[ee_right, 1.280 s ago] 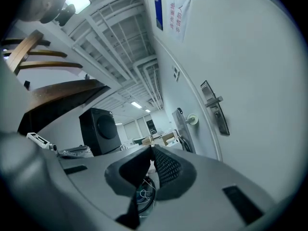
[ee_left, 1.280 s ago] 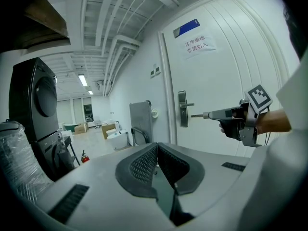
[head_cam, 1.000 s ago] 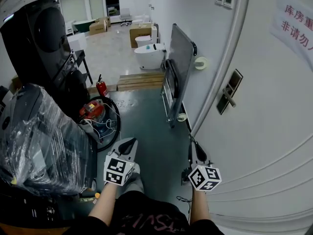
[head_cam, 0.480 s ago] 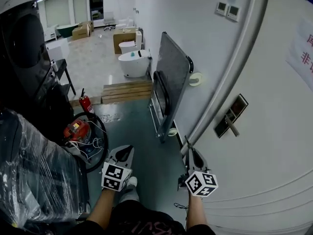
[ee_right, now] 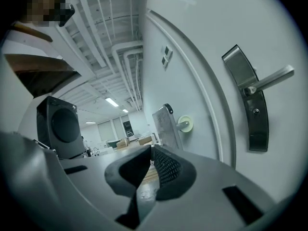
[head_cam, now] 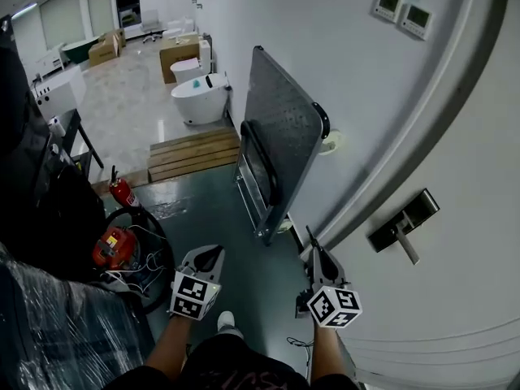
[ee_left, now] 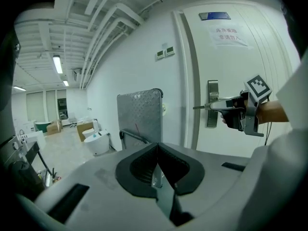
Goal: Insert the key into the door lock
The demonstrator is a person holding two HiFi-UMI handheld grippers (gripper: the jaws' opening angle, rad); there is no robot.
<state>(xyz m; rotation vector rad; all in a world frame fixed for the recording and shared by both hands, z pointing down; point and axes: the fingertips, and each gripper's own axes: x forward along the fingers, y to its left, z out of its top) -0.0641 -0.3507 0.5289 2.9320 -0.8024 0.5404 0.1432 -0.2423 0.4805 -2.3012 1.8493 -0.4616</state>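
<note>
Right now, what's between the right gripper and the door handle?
Nothing: the head view shows only bare door between the right gripper and the door handle.

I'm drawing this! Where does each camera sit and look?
Head view: on the person's head, looking steeply down at floor and door; both forearms, the left gripper and right gripper show.
Left gripper view: on the left gripper, facing the door handle; its shut jaws and the right gripper with key show.
Right gripper view: on the right gripper, facing along the wall; its jaws show.
Shared: all three see the door handle and leaning trolley.
</note>
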